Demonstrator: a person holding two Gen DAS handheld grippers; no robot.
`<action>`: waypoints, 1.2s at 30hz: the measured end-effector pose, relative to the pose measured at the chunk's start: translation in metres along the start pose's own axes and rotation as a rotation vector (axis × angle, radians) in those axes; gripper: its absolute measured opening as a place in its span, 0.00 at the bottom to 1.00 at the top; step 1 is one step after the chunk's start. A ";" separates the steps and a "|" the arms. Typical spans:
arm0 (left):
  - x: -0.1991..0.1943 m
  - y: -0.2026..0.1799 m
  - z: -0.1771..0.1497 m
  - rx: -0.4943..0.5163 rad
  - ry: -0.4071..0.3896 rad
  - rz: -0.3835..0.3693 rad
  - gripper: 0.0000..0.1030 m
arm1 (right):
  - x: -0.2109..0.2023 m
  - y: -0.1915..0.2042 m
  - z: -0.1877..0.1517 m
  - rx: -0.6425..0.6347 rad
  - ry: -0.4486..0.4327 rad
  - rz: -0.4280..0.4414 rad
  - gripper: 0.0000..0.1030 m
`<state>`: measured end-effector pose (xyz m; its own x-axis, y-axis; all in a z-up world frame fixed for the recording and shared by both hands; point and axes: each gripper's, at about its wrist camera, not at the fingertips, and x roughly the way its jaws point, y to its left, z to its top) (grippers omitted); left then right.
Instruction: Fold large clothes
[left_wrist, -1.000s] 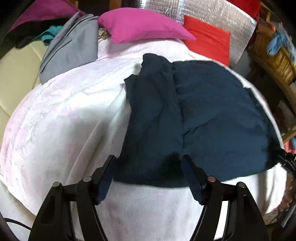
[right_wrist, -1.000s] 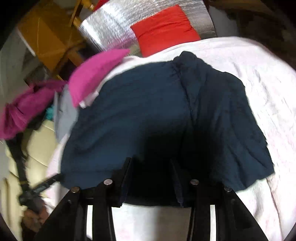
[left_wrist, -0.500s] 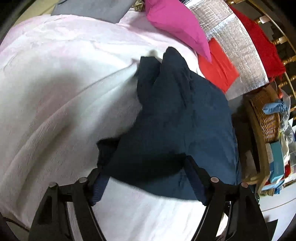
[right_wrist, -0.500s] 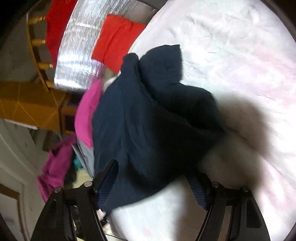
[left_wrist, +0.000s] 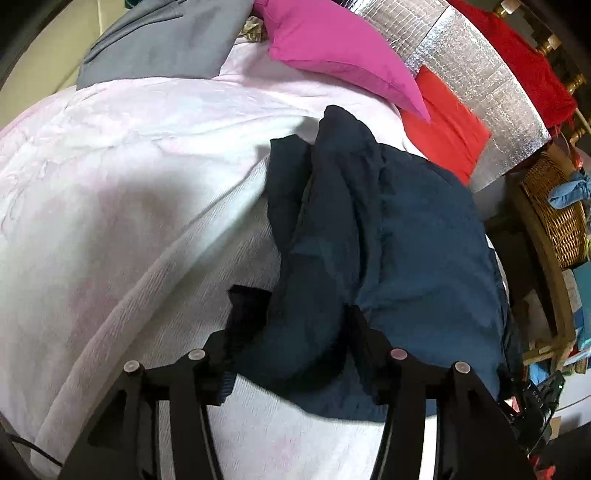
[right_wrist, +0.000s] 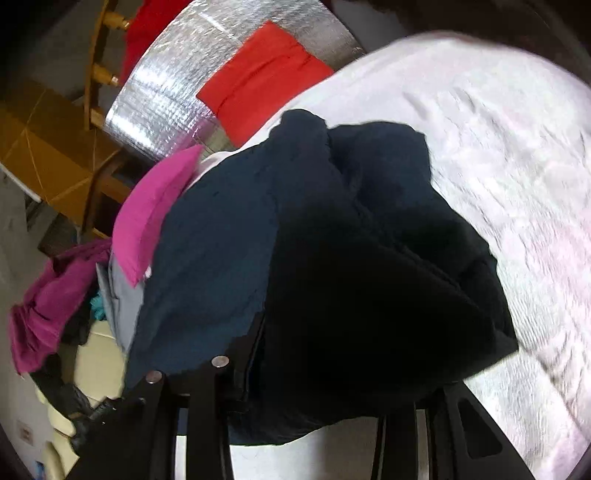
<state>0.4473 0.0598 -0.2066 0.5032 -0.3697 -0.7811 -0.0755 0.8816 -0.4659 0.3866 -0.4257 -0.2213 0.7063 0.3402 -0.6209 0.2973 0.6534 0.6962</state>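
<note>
Two grippers are at work here, one in each hand. The left gripper (left_wrist: 295, 325) has its jaws about half apart and they have just been closing; a bunched fold of the dark navy garment (left_wrist: 417, 236) sits between them, filling the gap from finger to finger, so it looks pinched. The right gripper (right_wrist: 332, 369) has also just been narrowing its jaws. The same navy cloth (right_wrist: 229, 236) is draped over and between its fingers, though the far finger is buried under fabric and I cannot tell whether the pads truly press on it.

There is one garment in play. It lies rumpled and partly doubled over on the pale pink bedspread (left_wrist: 122, 155), with one long ridge running up its middle.

Beyond it I count two cushions at the head of the bed: a magenta cushion (left_wrist: 332, 51) and a red cushion (left_wrist: 447, 136), the red one leaning against a silver quilted panel (left_wrist: 476, 66). One grey cloth (left_wrist: 162, 40) lies at the far corner.

Off to the side stands one wicker basket (left_wrist: 554, 210) with a blue bundle (left_wrist: 570, 188) sitting in its mouth.
</note>
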 end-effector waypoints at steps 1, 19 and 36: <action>-0.004 0.001 -0.002 -0.001 0.007 -0.009 0.57 | -0.004 -0.003 -0.002 0.025 0.026 0.008 0.50; 0.025 0.011 0.011 -0.173 0.052 -0.107 0.45 | 0.007 0.012 -0.027 -0.016 0.048 0.006 0.40; 0.007 0.000 0.033 -0.076 0.010 0.051 0.62 | -0.034 -0.061 0.019 0.218 0.004 0.063 0.55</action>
<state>0.4796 0.0669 -0.1982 0.4881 -0.3287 -0.8085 -0.1659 0.8745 -0.4557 0.3562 -0.4902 -0.2360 0.7255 0.3786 -0.5748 0.3846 0.4696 0.7947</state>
